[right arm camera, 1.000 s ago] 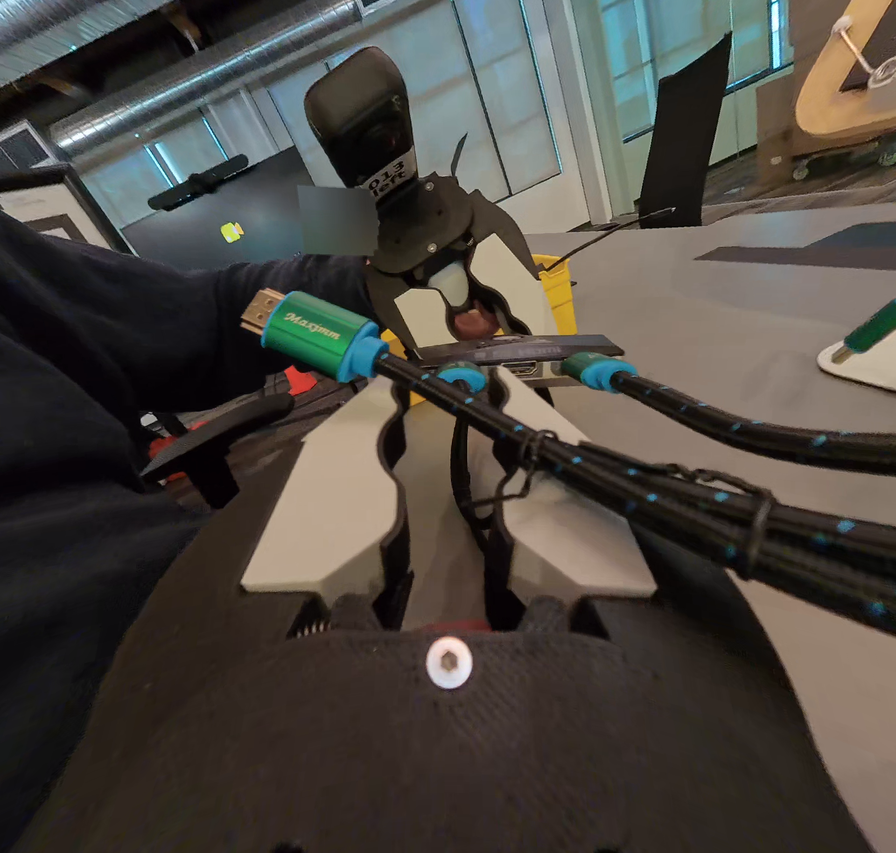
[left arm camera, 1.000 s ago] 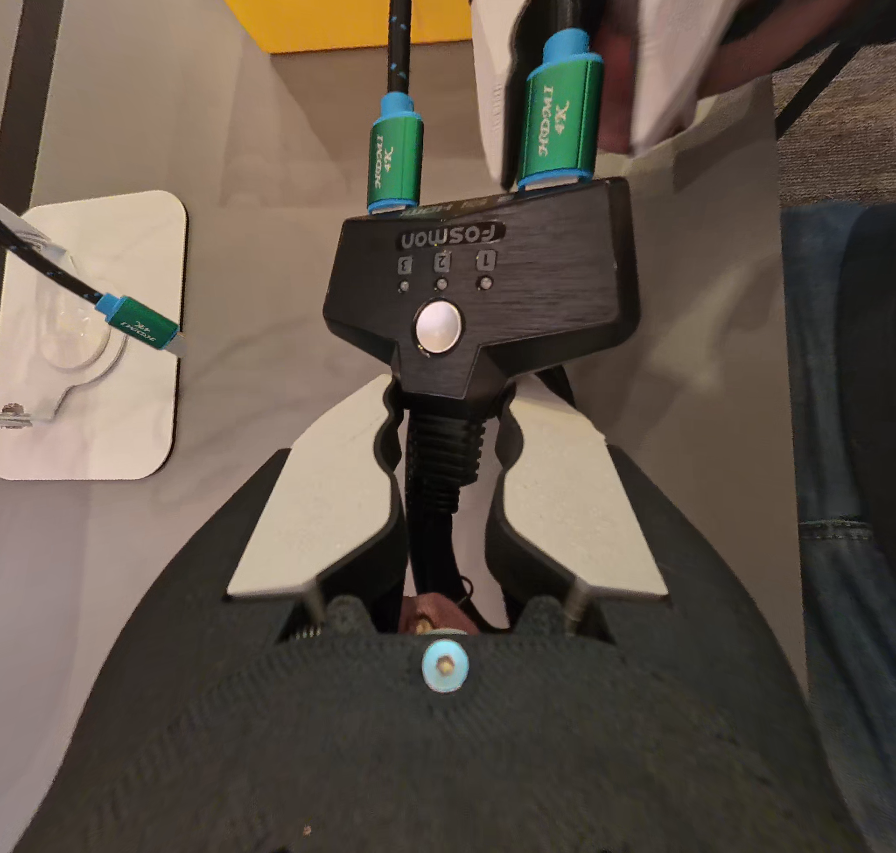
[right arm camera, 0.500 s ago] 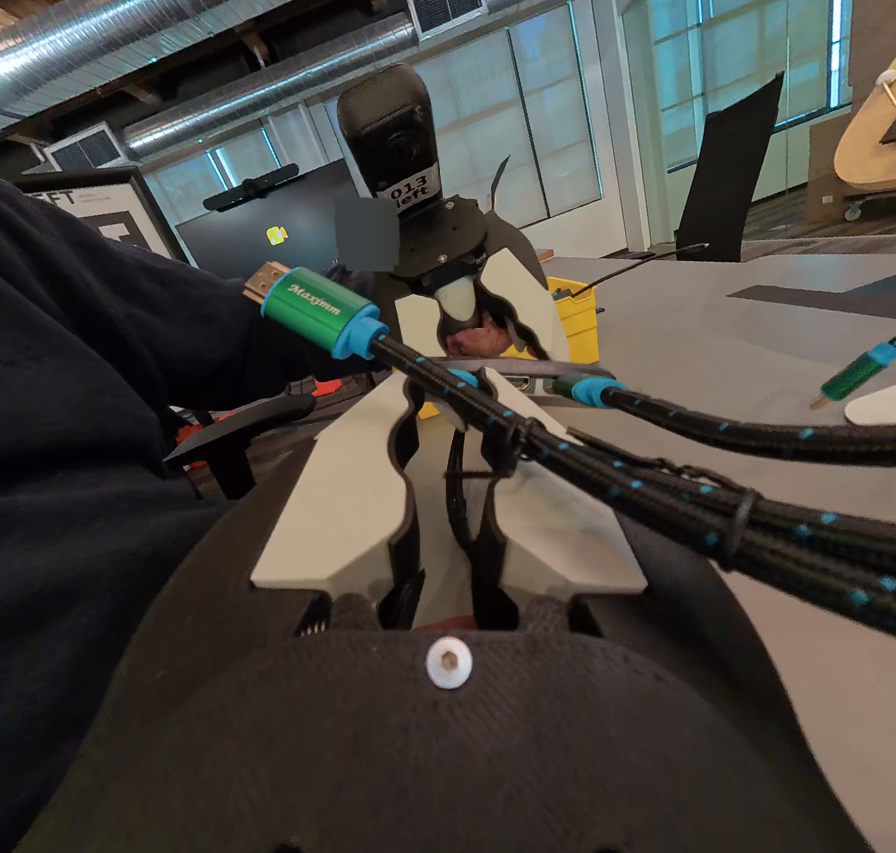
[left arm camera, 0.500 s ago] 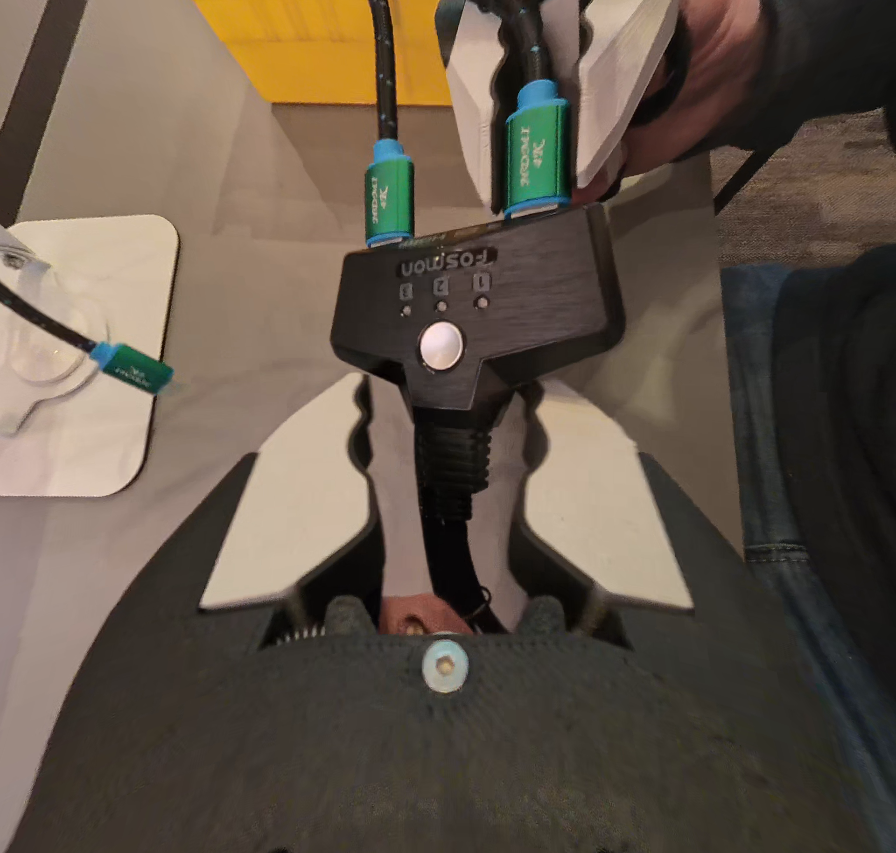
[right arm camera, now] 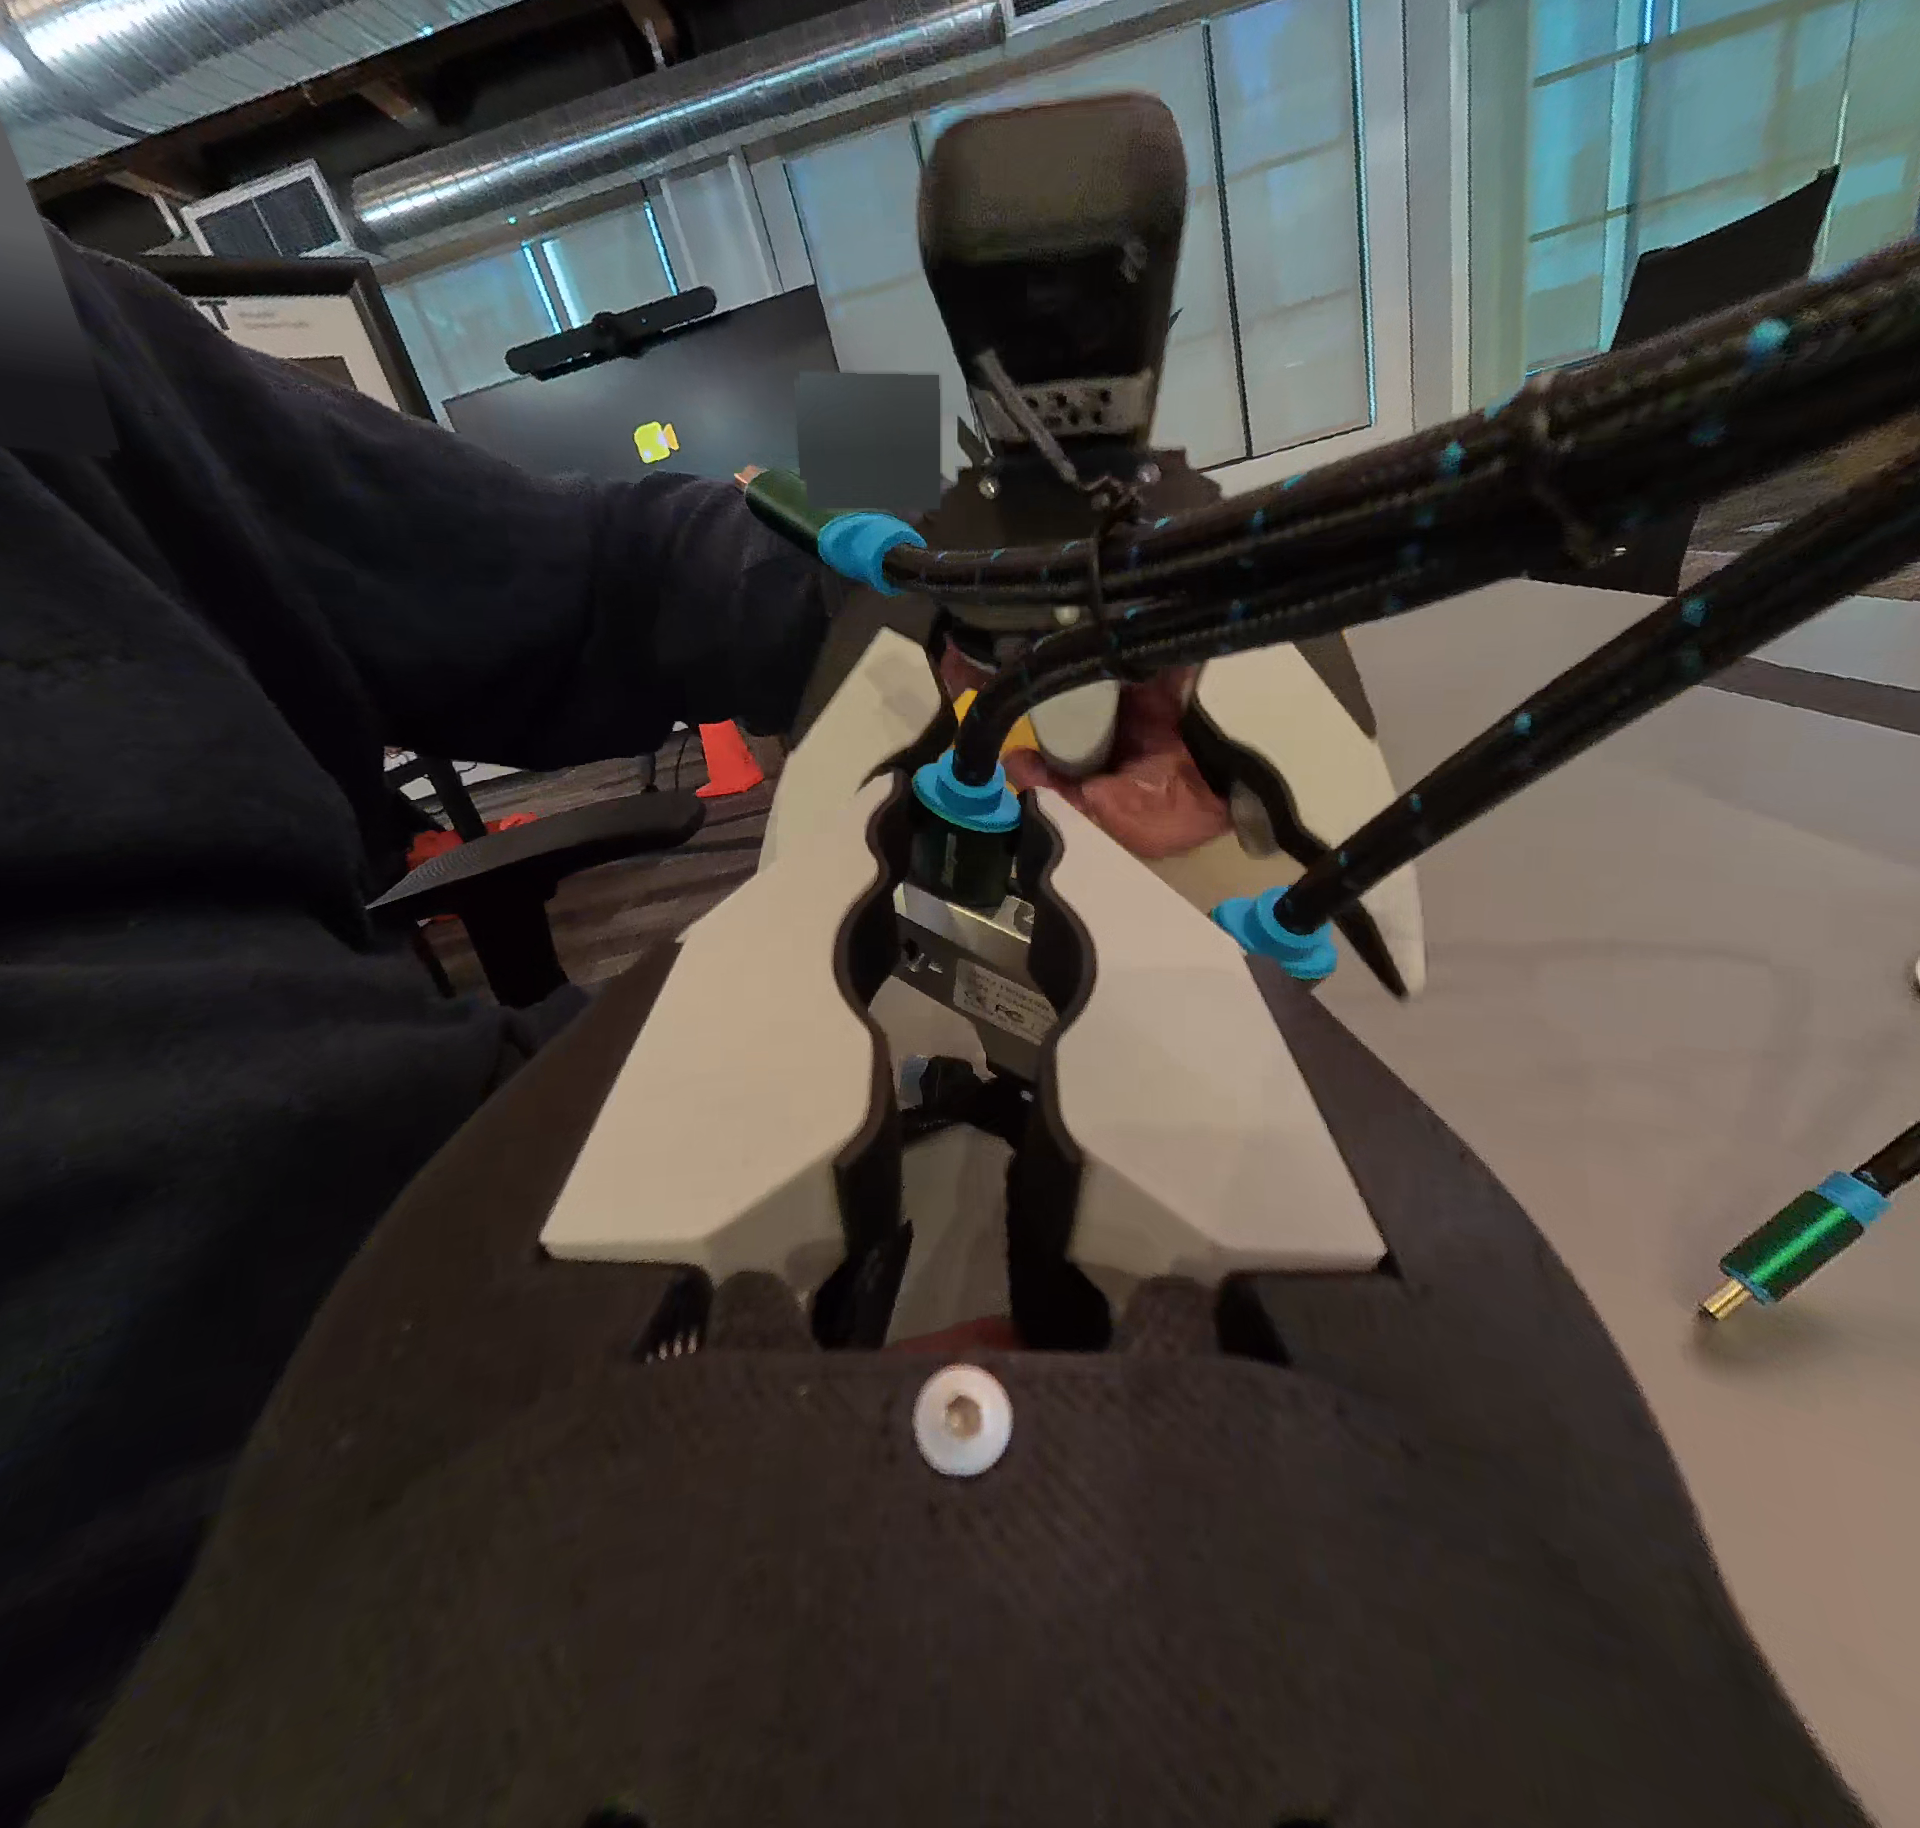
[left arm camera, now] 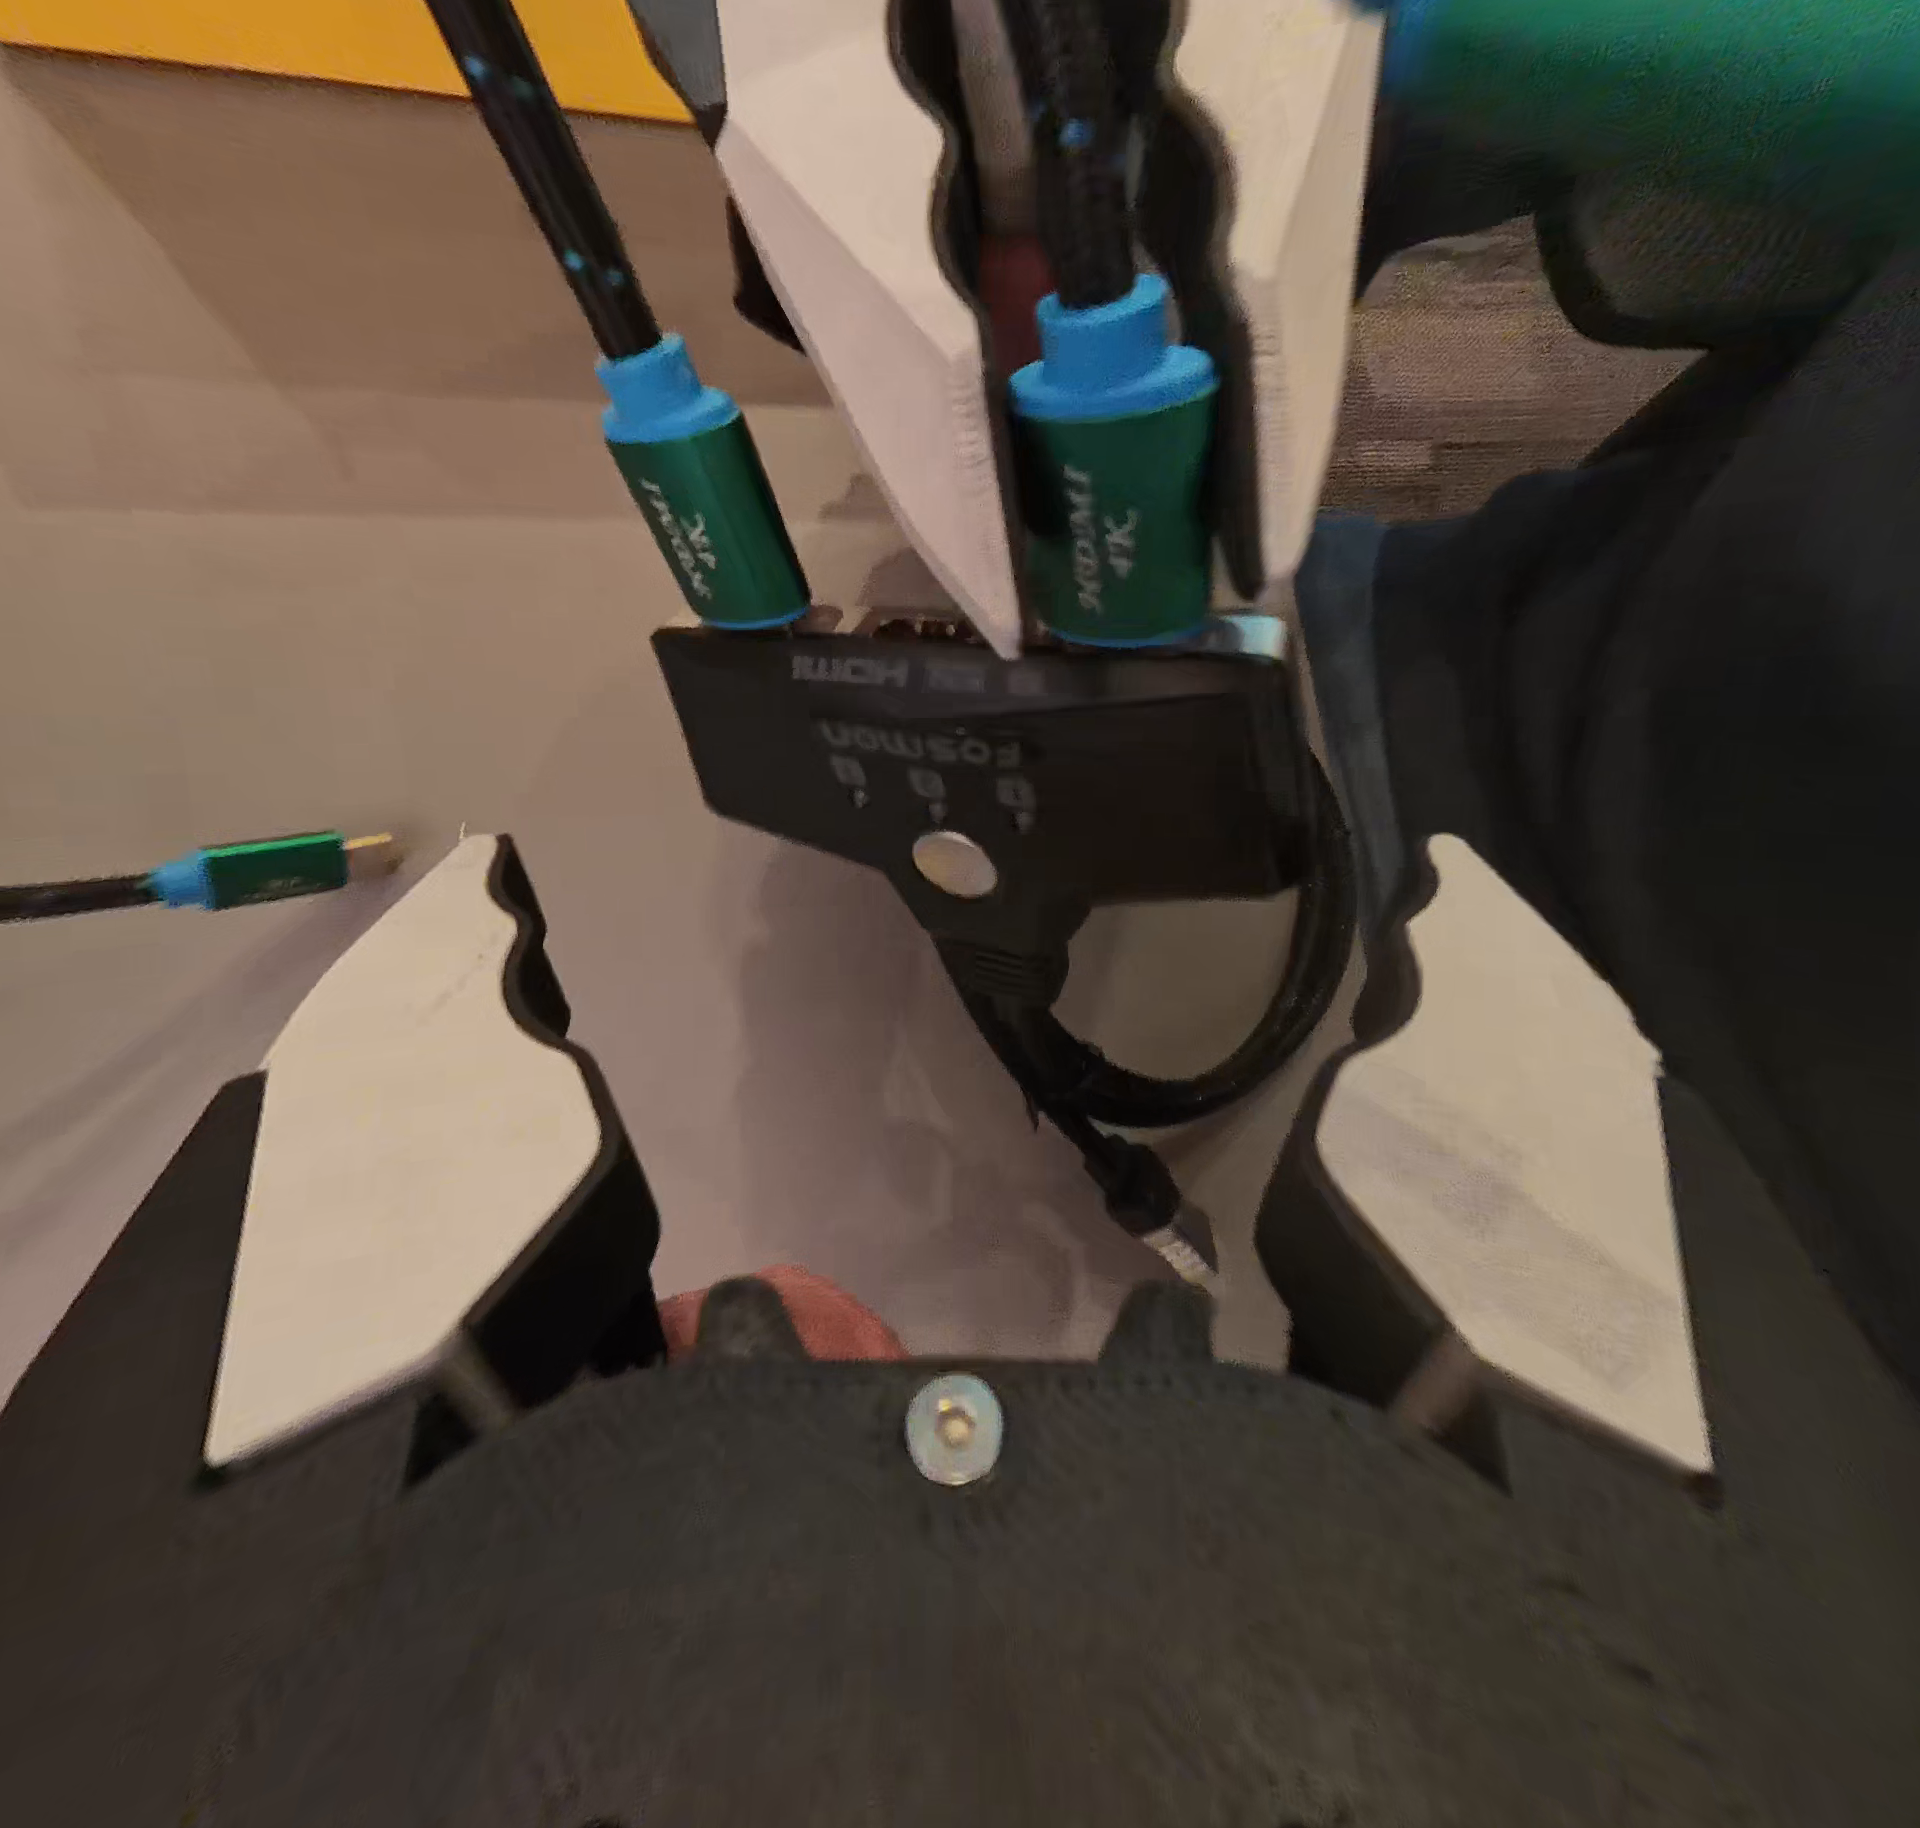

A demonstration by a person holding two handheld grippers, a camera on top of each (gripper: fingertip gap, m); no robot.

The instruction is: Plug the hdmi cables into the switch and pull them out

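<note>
Left tongs (left arm camera: 951,843) stand wide apart with nothing between the fingers except the switch's black tail cable (left arm camera: 1195,1072), which they do not touch. Right tongs (left arm camera: 1132,583) are clamped on the green HDMI plug (left arm camera: 1122,521) at the switch's right-hand port, its long axis running straight away from the left wrist camera into the port. Beside it a 2nd green plug (left arm camera: 717,531) sits in the left-hand port, tilted a little leftward; the middle port between the 2 looks empty (partly hidden by a white finger). The black switch (left arm camera: 1039,791) hangs off these plugs above the grey bench (left arm camera: 312,531), its round button facing the left camera and its tail looping down.

A 3rd plug (left arm camera: 270,869) lies loose on the bench to the left, gold tip pointing right. From the right wrist view, the clamped plug (right arm camera: 961,843) shows only as a sliver between the fingers, and a bundle of braided cables (right arm camera: 1455,521) crosses the frame. Blur smears the top right corner of the left view.
</note>
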